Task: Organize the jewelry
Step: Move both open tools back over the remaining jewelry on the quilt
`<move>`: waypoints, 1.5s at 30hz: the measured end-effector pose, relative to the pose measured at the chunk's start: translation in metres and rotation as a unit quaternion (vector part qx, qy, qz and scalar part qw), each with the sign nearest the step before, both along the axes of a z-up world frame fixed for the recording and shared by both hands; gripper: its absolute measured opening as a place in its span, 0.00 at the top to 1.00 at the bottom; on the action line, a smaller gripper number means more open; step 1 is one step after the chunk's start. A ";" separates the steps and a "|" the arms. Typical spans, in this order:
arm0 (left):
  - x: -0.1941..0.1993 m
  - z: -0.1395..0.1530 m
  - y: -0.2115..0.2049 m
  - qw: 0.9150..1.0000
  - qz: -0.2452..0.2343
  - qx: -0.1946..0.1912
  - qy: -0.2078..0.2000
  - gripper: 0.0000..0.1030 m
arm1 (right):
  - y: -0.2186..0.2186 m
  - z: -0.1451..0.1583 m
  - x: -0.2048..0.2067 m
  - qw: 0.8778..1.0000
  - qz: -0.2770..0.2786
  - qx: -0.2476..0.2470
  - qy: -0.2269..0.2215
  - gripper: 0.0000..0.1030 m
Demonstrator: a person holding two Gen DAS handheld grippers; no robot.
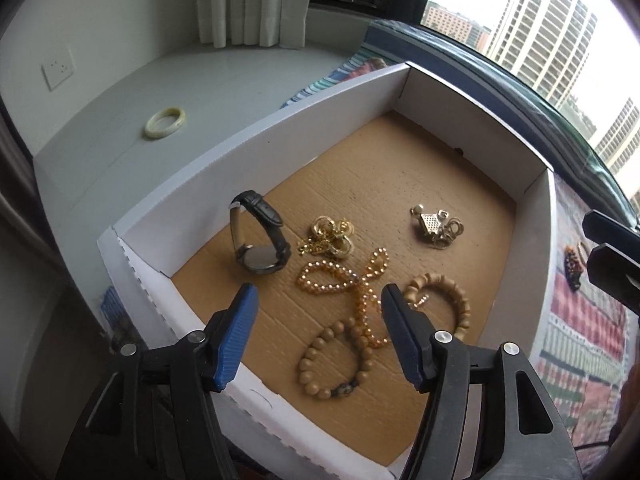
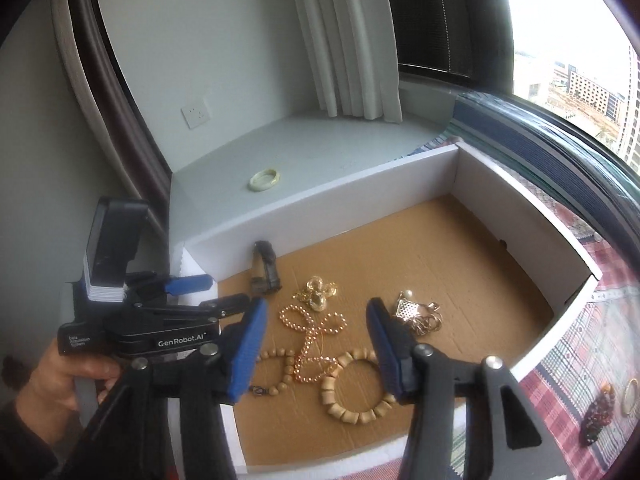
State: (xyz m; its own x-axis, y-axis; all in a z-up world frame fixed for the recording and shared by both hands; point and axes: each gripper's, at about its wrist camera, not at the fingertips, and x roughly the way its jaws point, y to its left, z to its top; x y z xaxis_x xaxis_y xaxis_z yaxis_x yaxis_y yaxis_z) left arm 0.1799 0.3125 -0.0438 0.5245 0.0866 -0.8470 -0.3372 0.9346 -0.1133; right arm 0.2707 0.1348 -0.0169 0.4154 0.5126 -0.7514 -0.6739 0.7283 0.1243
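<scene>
**Both grippers open over a box of jewelry, with pieces still outside on either side**

A shallow white cardboard box (image 1: 256, 148) with a brown floor sits on a window ledge. Inside lie a black-strapped watch (image 1: 260, 240), a gold chain cluster (image 1: 330, 236), a silvery charm cluster (image 1: 436, 226), an amber bead strand (image 1: 352, 280), a round wooden bead bracelet (image 1: 332, 364) and a bracelet of chunkier wooden segments (image 1: 444, 300).

The left gripper (image 1: 318, 300) hovers above the near edge of the box, tilted steeply down. Its blue pads stand apart and hold nothing; the amber strand and the round bead bracelet lie on the floor below the gap, not touching the pads. The right gripper (image 2: 314, 320) is likewise released and empty, poised over the same part of the box.

Three pieces remain outside. A pale bangle (image 1: 165, 121) lies flat on the white ledge beyond the box's far left wall, well apart from both grippers, up and to the left of the left gripper's fingers. On the patterned cloth (image 2: 568, 364) to the right of the box rest a dark beaded piece (image 2: 598, 416), its long axis running near to far, and a thin gold ring (image 2: 630, 396) just beside it.

Judging by position, the left gripper is nearer the bangle, and the right gripper is nearer the two pieces on the cloth, which lie low to its right.
</scene>
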 end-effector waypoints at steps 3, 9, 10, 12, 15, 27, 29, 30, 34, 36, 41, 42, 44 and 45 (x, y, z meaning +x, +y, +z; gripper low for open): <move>-0.013 0.010 -0.038 0.999 -0.039 0.004 -0.017 0.32 | -0.031 0.004 -0.025 1.000 -0.019 -0.007 -0.019 0.44; -0.038 0.017 -0.128 0.991 -0.124 -0.011 -0.041 0.25 | -0.117 -0.010 -0.085 0.995 -0.078 -0.034 -0.052 0.34; -0.041 0.015 -0.145 0.989 -0.139 -0.016 -0.042 0.25 | -0.134 -0.015 -0.095 0.993 -0.095 -0.042 -0.054 0.34; -0.047 0.010 -0.178 0.985 -0.166 -0.026 -0.043 0.23 | -0.170 -0.026 -0.115 0.989 -0.129 -0.054 -0.054 0.34; -0.052 -0.005 -0.228 0.976 -0.210 -0.039 -0.036 0.22 | -0.226 -0.044 -0.141 0.979 -0.188 -0.065 -0.048 0.34; -0.031 -0.069 -0.357 0.959 -0.283 -0.018 -0.007 0.22 | -0.387 -0.100 -0.204 0.921 -0.378 -0.095 -0.018 0.34; -0.025 -0.078 -0.366 0.958 -0.287 -0.015 -0.002 0.22 | -0.399 -0.103 -0.204 0.916 -0.391 -0.092 -0.017 0.34; -0.022 -0.082 -0.370 0.957 -0.289 -0.016 0.001 0.22 | -0.404 -0.105 -0.206 0.914 -0.396 -0.089 -0.016 0.34; -0.014 -0.095 -0.379 0.958 -0.288 -0.008 0.008 0.22 | -0.415 -0.113 -0.199 0.911 -0.404 -0.078 -0.006 0.34; -0.011 -0.099 -0.382 0.957 -0.288 -0.007 0.013 0.22 | -0.418 -0.117 -0.192 0.910 -0.408 -0.075 0.001 0.34; -0.003 -0.105 -0.386 0.958 -0.287 -0.001 0.014 0.20 | -0.422 -0.117 -0.182 0.907 -0.414 -0.074 -0.002 0.34; -0.002 -0.106 -0.387 0.958 -0.287 0.001 0.011 0.19 | -0.423 -0.117 -0.180 0.906 -0.417 -0.075 -0.004 0.34; 0.000 -0.108 -0.390 0.958 -0.288 0.008 0.003 0.18 | -0.426 -0.117 -0.177 0.903 -0.422 -0.078 -0.008 0.33; 0.001 -0.108 -0.391 0.957 -0.288 0.012 -0.001 0.17 | -0.428 -0.118 -0.174 0.902 -0.424 -0.079 -0.009 0.33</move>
